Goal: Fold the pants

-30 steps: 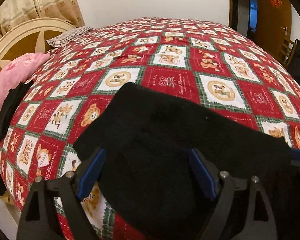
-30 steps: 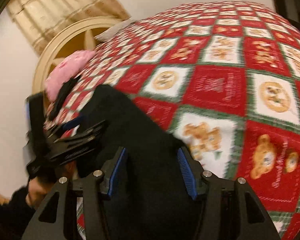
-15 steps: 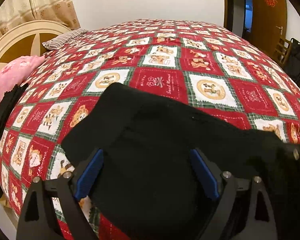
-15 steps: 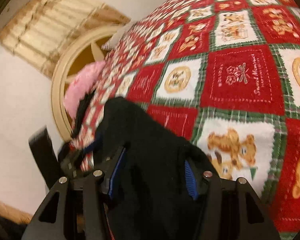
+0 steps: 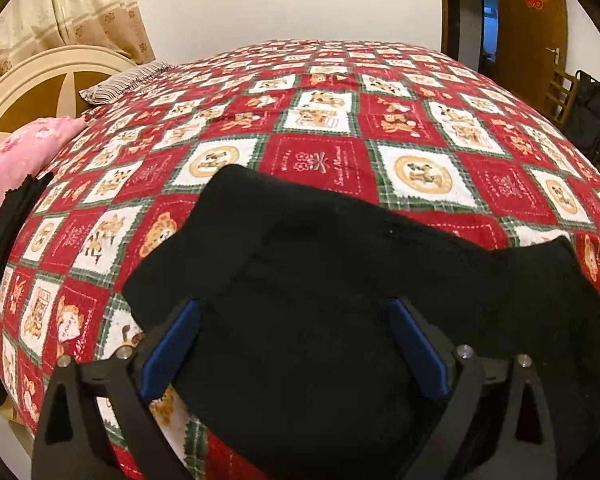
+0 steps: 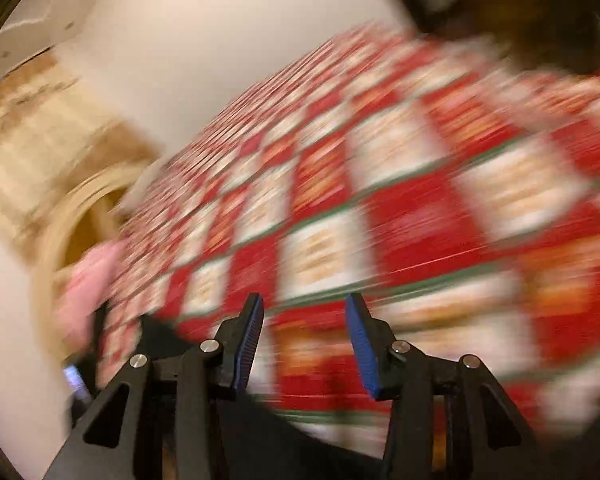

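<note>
The black pants [image 5: 340,272] lie bunched and folded over on the red patterned bedspread [image 5: 320,128] at the bed's near edge. My left gripper [image 5: 294,344] is open, its blue-padded jaws spread wide with the black fabric lying between them. In the blurred right wrist view my right gripper [image 6: 304,344] is open and empty, held above the bedspread [image 6: 420,208]. A dark patch of the pants [image 6: 160,340] shows to its lower left.
A pink pillow [image 5: 16,160] with a black garment [image 5: 8,232] draped over it lies at the left by the cream headboard [image 5: 32,88]. A striped pillow [image 5: 124,80] is farther back. A wooden door [image 5: 536,40] and a black bag [image 5: 592,120] stand at the right.
My right gripper has let go of the black fabric, lifted off the pants and swung fast; its view is now blurred. The pants have settled lower and flatter in front of the left gripper.
</note>
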`<state>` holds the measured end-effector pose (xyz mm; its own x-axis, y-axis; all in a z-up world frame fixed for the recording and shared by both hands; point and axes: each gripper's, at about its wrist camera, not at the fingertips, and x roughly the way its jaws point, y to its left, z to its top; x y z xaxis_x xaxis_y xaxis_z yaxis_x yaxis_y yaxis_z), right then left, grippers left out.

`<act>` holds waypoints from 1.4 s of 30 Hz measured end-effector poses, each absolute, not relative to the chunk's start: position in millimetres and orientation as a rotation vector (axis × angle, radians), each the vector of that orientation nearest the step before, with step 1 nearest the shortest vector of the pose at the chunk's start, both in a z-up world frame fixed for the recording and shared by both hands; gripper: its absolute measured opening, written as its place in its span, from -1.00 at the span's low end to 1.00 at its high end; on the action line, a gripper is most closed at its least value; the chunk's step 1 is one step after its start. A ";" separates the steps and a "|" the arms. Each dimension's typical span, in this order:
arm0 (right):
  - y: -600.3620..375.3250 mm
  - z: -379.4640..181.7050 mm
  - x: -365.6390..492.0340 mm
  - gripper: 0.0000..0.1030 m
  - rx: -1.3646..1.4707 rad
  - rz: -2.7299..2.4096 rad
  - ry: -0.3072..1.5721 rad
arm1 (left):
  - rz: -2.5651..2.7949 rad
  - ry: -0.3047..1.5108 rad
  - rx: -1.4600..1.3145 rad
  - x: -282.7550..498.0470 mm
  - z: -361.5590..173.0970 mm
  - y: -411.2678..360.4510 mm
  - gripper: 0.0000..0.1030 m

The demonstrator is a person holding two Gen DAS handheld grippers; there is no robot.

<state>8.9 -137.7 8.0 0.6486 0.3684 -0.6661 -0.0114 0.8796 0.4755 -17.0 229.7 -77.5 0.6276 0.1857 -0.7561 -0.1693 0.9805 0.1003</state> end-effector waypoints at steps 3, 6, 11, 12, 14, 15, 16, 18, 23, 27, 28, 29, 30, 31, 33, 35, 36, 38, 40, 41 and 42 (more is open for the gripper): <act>-208.1 27.2 -14.5 0.21 0.364 -0.061 0.824 | 0.208 0.880 0.011 -14.9 -77.2 230.6 0.94; -275.3 26.3 -23.6 0.21 0.393 -0.218 0.872 | 0.214 0.888 0.008 -13.9 -77.0 230.5 0.95; -329.5 1.7 -6.5 0.21 0.364 -0.346 1.016 | 0.230 0.896 0.006 -13.6 -76.9 229.4 0.96; -331.4 -2.9 -2.5 0.21 0.363 -0.357 1.034 | 0.232 0.899 0.006 -13.3 -76.7 229.5 0.96; -330.6 -16.7 6.8 0.21 0.337 -0.386 1.094 | 0.234 0.907 0.003 -12.4 -76.4 229.9 0.96; -328.6 -20.9 9.3 0.21 0.340 -0.393 1.118 | 0.234 0.910 0.003 -12.1 -76.4 229.9 0.96; -328.4 -24.8 12.2 0.23 0.338 -0.408 1.124 | 0.235 0.912 0.002 -11.9 -76.4 229.9 0.96; -325.2 -22.8 16.5 0.22 0.305 -0.416 1.124 | 0.237 0.914 0.002 -11.9 -76.4 229.7 0.97; -331.3 -23.0 13.8 -0.18 0.283 -0.414 1.142 | 0.236 0.913 0.002 -11.9 -76.5 230.0 0.97; -350.5 -25.0 0.0 -0.92 0.445 -0.329 1.107 | 0.235 0.913 0.002 -11.7 -76.7 230.3 0.98; -354.5 -23.5 -5.9 -0.94 0.486 -0.301 1.076 | 0.235 0.914 0.001 -11.7 -76.8 230.4 0.98; -356.4 -20.5 -12.0 -0.95 0.506 -0.281 1.046 | 0.234 0.914 0.001 -11.7 -76.7 230.3 0.98; -358.2 -12.0 -23.4 -0.95 0.529 -0.249 0.990 | 0.234 0.914 0.001 -11.7 -76.7 230.3 0.98; -358.7 -0.6 -38.1 -0.95 0.547 -0.212 0.922 | 0.234 0.914 0.000 -11.9 -76.9 230.5 0.98; -358.4 16.7 -65.9 -0.95 0.568 -0.170 0.828 | 0.235 0.914 0.001 -11.7 -76.8 230.4 0.98; -360.4 31.4 -104.4 -0.96 0.610 -0.143 0.737 | 0.237 0.913 0.001 -11.8 -77.1 230.5 0.98; -362.7 35.1 -121.3 -0.96 0.635 -0.138 0.703 | 0.239 0.912 0.000 -12.0 -77.4 230.7 0.99; -370.8 38.8 -162.7 -0.96 0.702 -0.124 0.621 | 0.240 0.911 -0.001 -12.5 -77.8 231.0 0.99; -375.4 35.8 -193.3 -0.96 0.748 -0.131 0.573 | 0.240 0.911 -0.001 -12.0 -77.2 230.7 0.99; -377.1 29.9 -213.9 -0.96 0.769 -0.147 0.552 | 0.241 0.911 -0.001 -12.0 -77.3 230.7 0.99; -378.4 25.1 -226.3 -0.96 0.778 -0.161 0.546 | 0.241 0.912 -0.001 -11.9 -77.2 230.8 0.99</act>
